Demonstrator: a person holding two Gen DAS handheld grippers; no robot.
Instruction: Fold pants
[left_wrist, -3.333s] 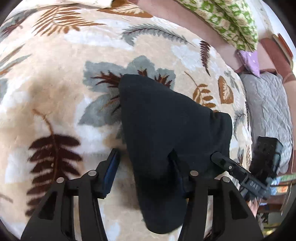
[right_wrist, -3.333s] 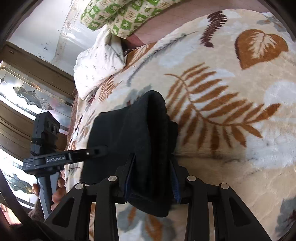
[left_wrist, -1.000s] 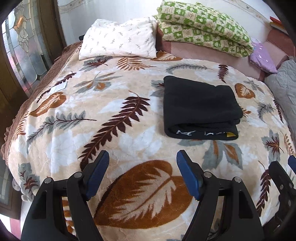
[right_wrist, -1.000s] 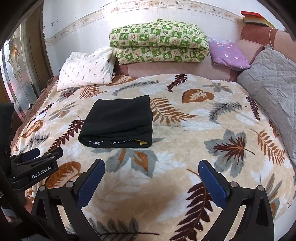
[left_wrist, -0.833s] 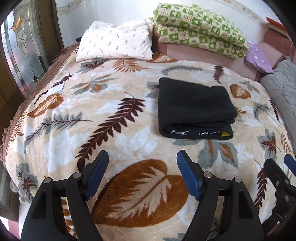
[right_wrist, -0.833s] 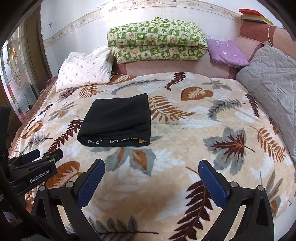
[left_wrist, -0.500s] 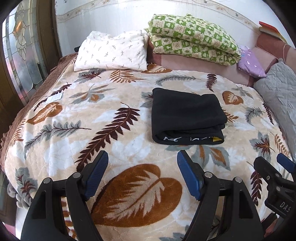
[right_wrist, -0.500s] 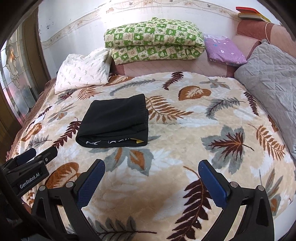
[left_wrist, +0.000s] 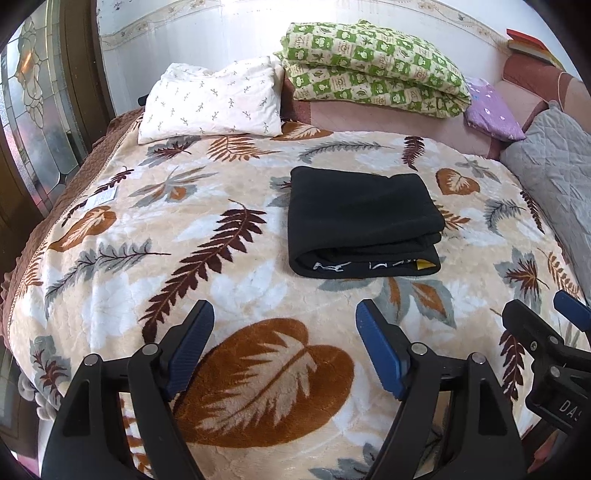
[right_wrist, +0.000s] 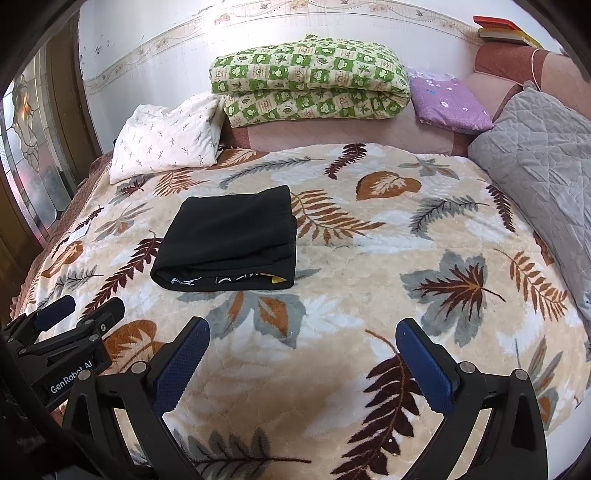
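Observation:
The black pants (left_wrist: 362, 218) lie folded into a flat rectangle on the leaf-patterned blanket (left_wrist: 122, 306), white lettering and a yellow tag showing along the near edge. In the right wrist view the folded pants (right_wrist: 229, 240) sit left of centre. My left gripper (left_wrist: 284, 314) hovers over the blanket well short of them, its jaws opening with nothing between them. My right gripper (right_wrist: 303, 328) is wide open and empty, also short of the pants. Each gripper shows in the other's view: the right gripper (left_wrist: 543, 306) at the right edge, the left gripper (right_wrist: 88, 304) at lower left.
A white pillow (left_wrist: 210, 99) and a folded green checked quilt (left_wrist: 373, 62) lie at the head of the bed. A purple cushion (right_wrist: 447, 103) and a grey quilted cover (right_wrist: 543, 155) are on the right. A stained-glass door (left_wrist: 37, 122) stands on the left.
3.3 s ago both grippers were at the pants, the right one shut on the fabric. Now both are open and drawn back; over the last second the view tilted up slightly.

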